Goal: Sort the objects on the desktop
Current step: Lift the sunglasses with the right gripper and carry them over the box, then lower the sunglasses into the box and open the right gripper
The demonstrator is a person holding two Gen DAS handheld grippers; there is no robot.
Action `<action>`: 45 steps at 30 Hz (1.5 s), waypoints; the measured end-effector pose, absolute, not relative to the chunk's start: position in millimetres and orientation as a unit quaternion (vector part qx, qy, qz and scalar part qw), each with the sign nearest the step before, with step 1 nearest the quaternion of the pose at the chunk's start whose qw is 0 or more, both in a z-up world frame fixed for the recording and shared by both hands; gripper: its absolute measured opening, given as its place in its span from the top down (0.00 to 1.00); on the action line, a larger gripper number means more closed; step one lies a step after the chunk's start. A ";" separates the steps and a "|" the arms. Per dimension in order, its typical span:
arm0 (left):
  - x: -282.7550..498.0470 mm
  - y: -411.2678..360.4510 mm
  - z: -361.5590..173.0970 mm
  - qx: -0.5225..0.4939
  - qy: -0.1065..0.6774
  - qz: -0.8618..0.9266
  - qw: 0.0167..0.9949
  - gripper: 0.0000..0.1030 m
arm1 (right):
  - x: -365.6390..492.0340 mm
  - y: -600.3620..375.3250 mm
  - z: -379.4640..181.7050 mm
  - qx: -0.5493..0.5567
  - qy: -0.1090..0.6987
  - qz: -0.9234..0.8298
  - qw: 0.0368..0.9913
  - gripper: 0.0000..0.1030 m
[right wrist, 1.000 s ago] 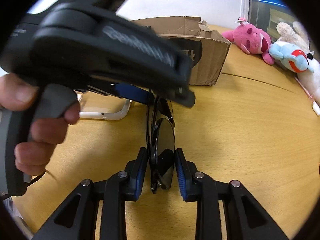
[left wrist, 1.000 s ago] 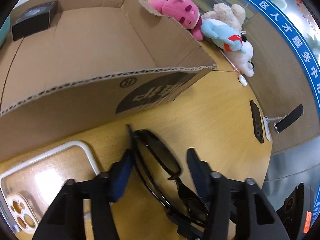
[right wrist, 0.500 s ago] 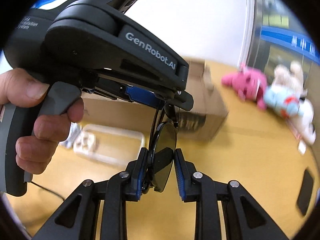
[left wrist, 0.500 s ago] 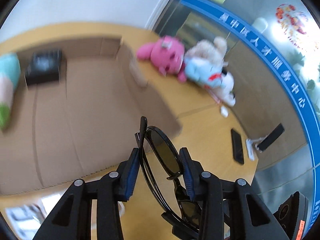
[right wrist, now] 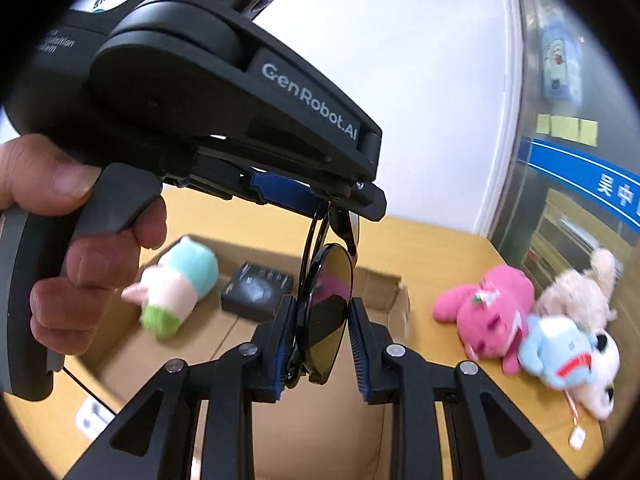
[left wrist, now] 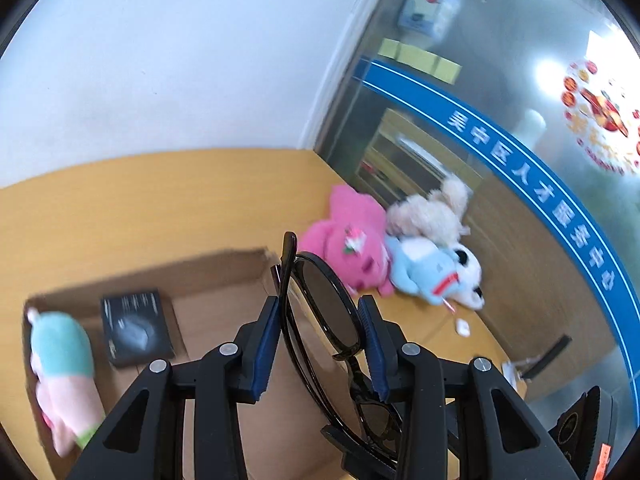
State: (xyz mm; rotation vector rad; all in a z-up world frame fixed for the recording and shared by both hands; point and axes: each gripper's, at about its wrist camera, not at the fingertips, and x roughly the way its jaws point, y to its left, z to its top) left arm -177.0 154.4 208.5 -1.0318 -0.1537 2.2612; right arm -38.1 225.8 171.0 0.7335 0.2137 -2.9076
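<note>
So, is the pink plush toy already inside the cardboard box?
No, the pink plush toy lies on the table outside the cardboard box, beside the other plush toys.

Black sunglasses, folded, dark lenses, held aloft on edge over open cardboard box

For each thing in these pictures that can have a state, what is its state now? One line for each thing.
Sunglasses: folded, held in the air above the box by both grippers.
Left gripper: shut on the sunglasses.
Right gripper: shut on the sunglasses.
Cardboard box: open, flaps up.
Green and pink plush toy: lying inside the box.
Small black box: closed, lying inside the cardboard box.
Pink plush toy: lying on the table, outside the box.
</note>
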 end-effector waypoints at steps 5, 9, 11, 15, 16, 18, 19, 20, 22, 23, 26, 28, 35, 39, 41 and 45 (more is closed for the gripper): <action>-247.4 156.9 183.7 -0.427 -0.065 0.847 0.311 0.65 | -100.7 229.8 167.6 0.281 0.055 -0.955 0.081 0.75; -298.0 164.0 135.0 -0.474 -0.056 0.827 0.297 0.66 | -151.4 237.4 132.0 0.334 0.034 -0.938 0.087 0.75; -321.1 167.3 103.2 -0.501 -0.059 0.813 0.291 0.66 | -174.5 243.2 110.3 0.361 0.026 -0.928 0.085 0.75; -348.7 175.4 45.2 -0.539 -0.065 0.790 0.286 0.67 | -207.8 249.7 59.0 0.417 0.012 -0.905 0.080 0.75; -355.7 176.5 29.0 -0.549 -0.070 0.782 0.285 0.67 | -213.6 252.8 49.4 0.427 0.009 -0.901 0.079 0.75; -363.7 180.0 6.0 -0.565 -0.080 0.770 0.285 0.68 | -223.4 256.9 28.2 0.448 0.005 -0.891 0.072 0.75; -365.6 181.8 -3.5 -0.571 -0.082 0.765 0.286 0.69 | -227.0 258.3 17.6 0.458 0.006 -0.887 0.065 0.75; -367.1 184.4 -15.0 -0.579 -0.084 0.758 0.288 0.69 | -229.5 259.5 8.2 0.467 0.005 -0.882 0.058 0.75; -365.6 190.9 -28.8 -0.585 -0.082 0.753 0.290 0.69 | -231.9 261.1 -6.7 0.484 0.004 -0.874 0.045 0.75; -365.8 192.2 -35.7 -0.589 -0.084 0.749 0.291 0.69 | -231.8 261.6 -13.2 0.491 0.004 -0.870 0.039 0.75; -367.2 190.8 -45.3 -0.591 -0.106 0.742 0.299 0.69 | -229.4 264.1 -19.1 0.496 0.004 -0.868 0.028 0.75; -366.8 192.4 -45.1 -0.590 -0.103 0.742 0.301 0.67 | -228.1 265.7 -19.9 0.497 0.003 -0.867 0.025 0.75; -356.3 165.6 -18.5 -0.578 -0.142 0.753 0.282 0.51 | -217.3 263.1 -21.0 0.502 0.015 -0.865 0.002 0.74; -332.3 134.4 20.1 -0.541 -0.140 0.782 0.276 0.49 | -210.6 266.8 -19.4 0.511 -0.001 -0.859 -0.001 0.72; -318.0 112.6 38.3 -0.523 -0.135 0.799 0.265 0.47 | -203.0 268.4 -13.9 0.512 -0.009 -0.859 0.004 0.65; -279.0 60.4 75.9 -0.475 -0.120 0.835 0.249 0.44 | -177.9 270.6 16.8 0.480 0.007 -0.877 -0.001 0.39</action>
